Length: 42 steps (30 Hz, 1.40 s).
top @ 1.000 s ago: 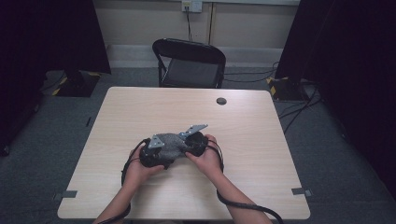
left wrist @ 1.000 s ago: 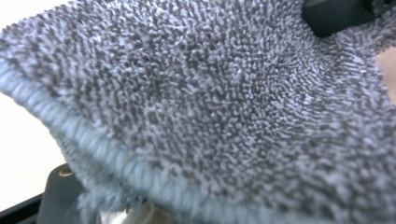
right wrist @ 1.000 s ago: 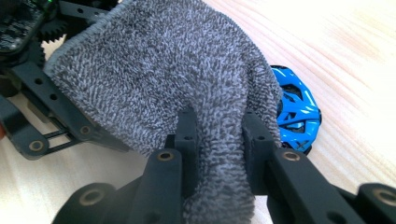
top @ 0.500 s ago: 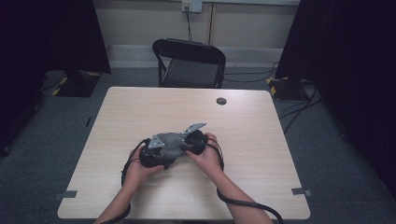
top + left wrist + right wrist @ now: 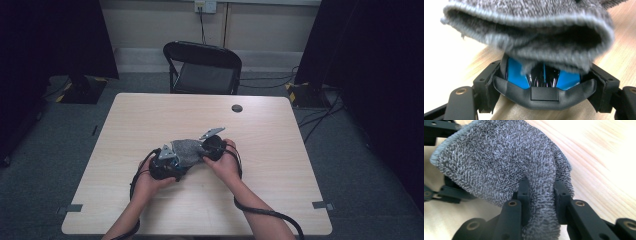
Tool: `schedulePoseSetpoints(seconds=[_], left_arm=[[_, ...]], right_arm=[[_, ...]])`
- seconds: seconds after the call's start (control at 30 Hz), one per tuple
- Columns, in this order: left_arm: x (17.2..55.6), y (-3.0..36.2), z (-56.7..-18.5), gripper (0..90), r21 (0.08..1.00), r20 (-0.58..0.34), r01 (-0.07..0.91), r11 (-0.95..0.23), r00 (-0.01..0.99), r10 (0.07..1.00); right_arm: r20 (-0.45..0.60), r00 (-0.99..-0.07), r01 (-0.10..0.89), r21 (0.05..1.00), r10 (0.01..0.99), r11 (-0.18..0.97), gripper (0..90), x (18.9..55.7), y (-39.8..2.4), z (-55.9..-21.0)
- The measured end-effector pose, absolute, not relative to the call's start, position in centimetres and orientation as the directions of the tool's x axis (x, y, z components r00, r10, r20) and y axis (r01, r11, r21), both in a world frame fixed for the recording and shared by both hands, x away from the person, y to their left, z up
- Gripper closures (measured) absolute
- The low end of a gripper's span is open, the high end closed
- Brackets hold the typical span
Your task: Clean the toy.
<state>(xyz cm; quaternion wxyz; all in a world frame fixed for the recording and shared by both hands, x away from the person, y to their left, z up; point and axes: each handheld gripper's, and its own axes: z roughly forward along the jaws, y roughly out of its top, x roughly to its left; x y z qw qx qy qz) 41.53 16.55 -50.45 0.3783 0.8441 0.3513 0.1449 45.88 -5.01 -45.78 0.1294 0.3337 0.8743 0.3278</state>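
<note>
A grey sock (image 5: 187, 149) hangs between my two grippers, just above the middle of the wooden table (image 5: 285, 160). My right gripper (image 5: 204, 150) is shut on a fold of the sock (image 5: 499, 157); in the right gripper view its two black jaws (image 5: 540, 188) pinch the looped fabric. My left gripper (image 5: 172, 159) points toward the right one. In the left gripper view its jaws (image 5: 545, 72) stand wide apart, and the sock's open cuff (image 5: 529, 30) droops across them and hides their tips. I cannot tell whether those tips are inside the cuff.
A small dark round object (image 5: 237, 108) lies near the table's far edge. A black folding chair (image 5: 202, 67) stands behind the table. Cables (image 5: 265, 212) trail from the grippers over the table's near edge. Dark curtains flank both sides.
</note>
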Motion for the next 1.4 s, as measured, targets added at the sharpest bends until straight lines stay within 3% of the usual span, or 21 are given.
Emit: schedulePoseSetpoints(seconds=[1.4], left_arm=[[41.5,16.6,-50.4,23.9,0.740,-0.019,0.482,-0.468,0.712,0.702]], right_arm=[[-0.051,-0.614,0.598,0.622,0.788,0.507,71.9,50.2,-9.1,-47.2]])
